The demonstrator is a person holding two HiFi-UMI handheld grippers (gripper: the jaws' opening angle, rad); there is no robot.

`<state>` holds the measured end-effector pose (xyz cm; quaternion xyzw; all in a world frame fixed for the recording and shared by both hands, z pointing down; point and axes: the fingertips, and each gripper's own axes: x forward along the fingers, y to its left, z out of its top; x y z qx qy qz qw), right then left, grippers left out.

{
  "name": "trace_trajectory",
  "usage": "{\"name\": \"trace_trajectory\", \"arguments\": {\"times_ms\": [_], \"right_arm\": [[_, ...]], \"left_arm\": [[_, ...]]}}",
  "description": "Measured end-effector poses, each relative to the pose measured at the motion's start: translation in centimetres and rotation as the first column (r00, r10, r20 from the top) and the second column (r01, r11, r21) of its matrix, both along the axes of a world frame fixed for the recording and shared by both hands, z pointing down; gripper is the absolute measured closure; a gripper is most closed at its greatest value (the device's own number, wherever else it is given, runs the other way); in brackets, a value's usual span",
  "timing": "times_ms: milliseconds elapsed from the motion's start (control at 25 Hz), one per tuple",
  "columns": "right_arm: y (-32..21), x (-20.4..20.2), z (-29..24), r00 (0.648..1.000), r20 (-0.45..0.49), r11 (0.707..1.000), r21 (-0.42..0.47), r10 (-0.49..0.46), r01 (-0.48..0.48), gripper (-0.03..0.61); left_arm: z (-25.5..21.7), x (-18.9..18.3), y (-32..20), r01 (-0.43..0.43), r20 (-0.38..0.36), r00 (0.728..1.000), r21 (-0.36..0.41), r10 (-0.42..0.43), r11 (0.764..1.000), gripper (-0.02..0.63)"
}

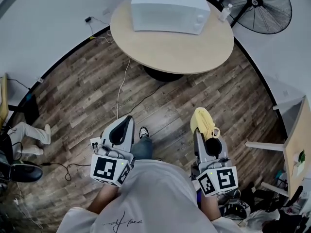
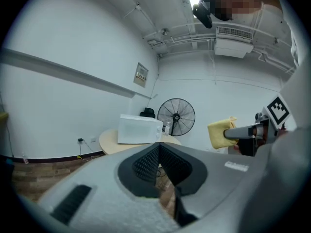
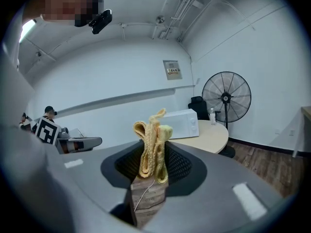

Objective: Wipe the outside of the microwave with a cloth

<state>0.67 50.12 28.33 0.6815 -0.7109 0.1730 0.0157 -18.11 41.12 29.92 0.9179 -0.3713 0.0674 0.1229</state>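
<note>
A white microwave [image 1: 169, 8] stands at the far side of a round beige table [image 1: 170, 50]; it also shows small in the left gripper view [image 2: 140, 129] and the right gripper view [image 3: 181, 124]. My right gripper [image 1: 204, 125] is shut on a folded yellow cloth [image 1: 203, 123], which sticks up between its jaws [image 3: 153, 149]. My left gripper [image 1: 125, 125] is shut with nothing in it; its pads [image 2: 146, 164] meet. Both grippers hang low over the wooden floor, well short of the table.
A black standing fan [image 1: 260, 6] is behind the table at the right, with a small bottle [image 1: 225, 12] on the table's edge. A white cable [image 1: 121, 96] runs across the wood floor [image 1: 73, 106]. A pale table corner [image 1: 296, 152] is at the right; a seated person's legs [image 1: 29, 135] at the left.
</note>
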Motion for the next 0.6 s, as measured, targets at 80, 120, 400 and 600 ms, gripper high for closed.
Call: {"name": "trace_trajectory", "arguments": {"times_ms": [80,120,400,600], "right_arm": [[-2.5,-0.5,-0.3,1.0,-0.007,1.0,0.002,-0.003,0.003,0.442],[-3.7,-0.7,-0.5,1.0,-0.007,1.0,0.006,-0.001,0.001,0.442],[-10.5,-1.5,-1.8,0.998,-0.059,1.0,0.025,0.018,-0.016,0.442],[-13.5,-1.8,-2.1,0.997,-0.068,0.999,0.028,0.032,-0.03,0.443]], "left_arm": [[-0.4,-0.8,-2.4,0.015,-0.003,1.0,0.006,-0.015,1.0,0.615],[-0.6,-1.1,-3.6,0.019,-0.005,1.0,0.008,-0.019,1.0,0.615],[-1.2,-2.0,-10.3,-0.001,-0.009,1.0,0.029,0.001,1.0,0.615],[-1.0,-1.8,-13.4,-0.021,-0.003,1.0,0.039,0.022,0.999,0.615]]}}
